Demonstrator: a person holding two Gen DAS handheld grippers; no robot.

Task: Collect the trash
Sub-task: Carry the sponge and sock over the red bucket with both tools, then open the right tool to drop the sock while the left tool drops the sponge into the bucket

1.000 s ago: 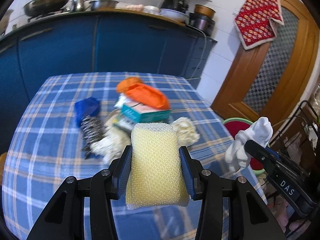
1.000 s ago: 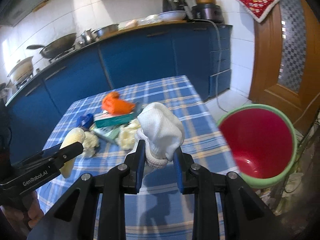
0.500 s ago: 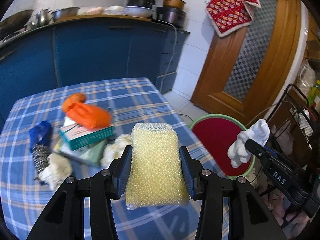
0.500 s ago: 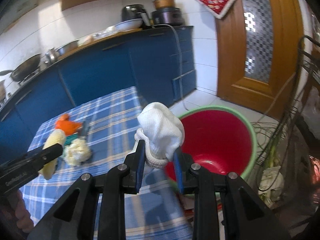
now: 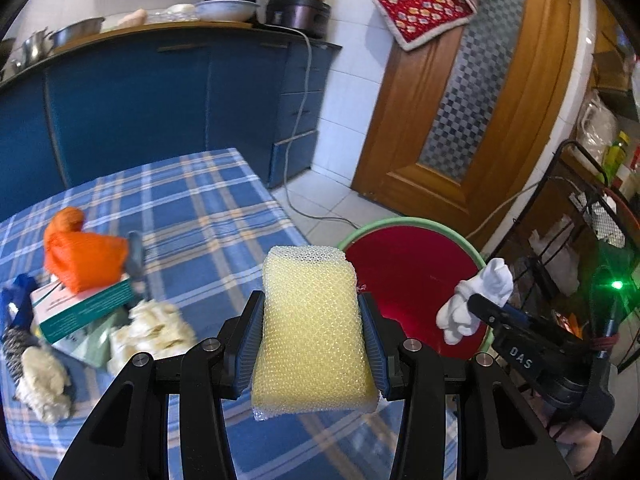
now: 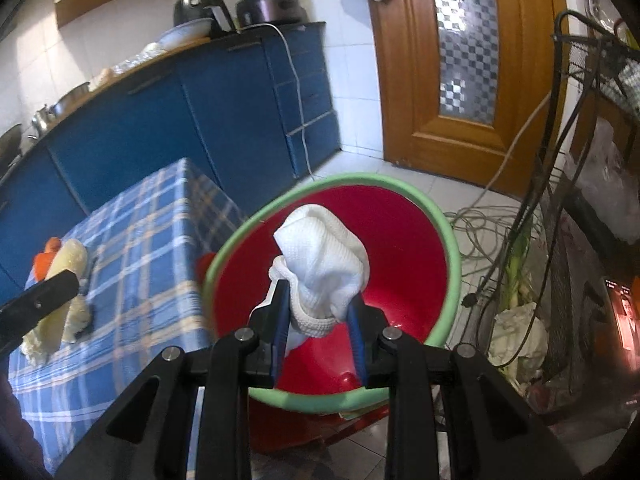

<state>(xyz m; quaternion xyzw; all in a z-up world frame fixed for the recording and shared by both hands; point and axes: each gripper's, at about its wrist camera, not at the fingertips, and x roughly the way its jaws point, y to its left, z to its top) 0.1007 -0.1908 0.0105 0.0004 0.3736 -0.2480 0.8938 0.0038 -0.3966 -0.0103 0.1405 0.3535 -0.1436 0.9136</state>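
My left gripper (image 5: 312, 344) is shut on a yellow mesh sponge (image 5: 310, 332), held above the table's right edge. My right gripper (image 6: 320, 316) is shut on a white crumpled cloth (image 6: 324, 256) and hangs over the open mouth of a red bin with a green rim (image 6: 448, 232). The bin (image 5: 404, 276) stands on the floor beside the table. In the left wrist view the right gripper (image 5: 480, 304) with the cloth (image 5: 476, 304) is over the bin's right side. The sponge also shows at the left of the right wrist view (image 6: 64, 264).
On the blue checked tablecloth (image 5: 208, 216) lie an orange bag (image 5: 80, 256), a teal box (image 5: 84, 308), white crumpled paper (image 5: 148, 328) and a blue item (image 5: 16, 296). Blue cabinets stand behind. A wire rack (image 6: 592, 160) and cables (image 6: 488, 220) are right of the bin.
Both grippers swung right from over the table toward the bin. The right gripper with the cloth now hangs over the bin's mouth. Both grips stayed shut.
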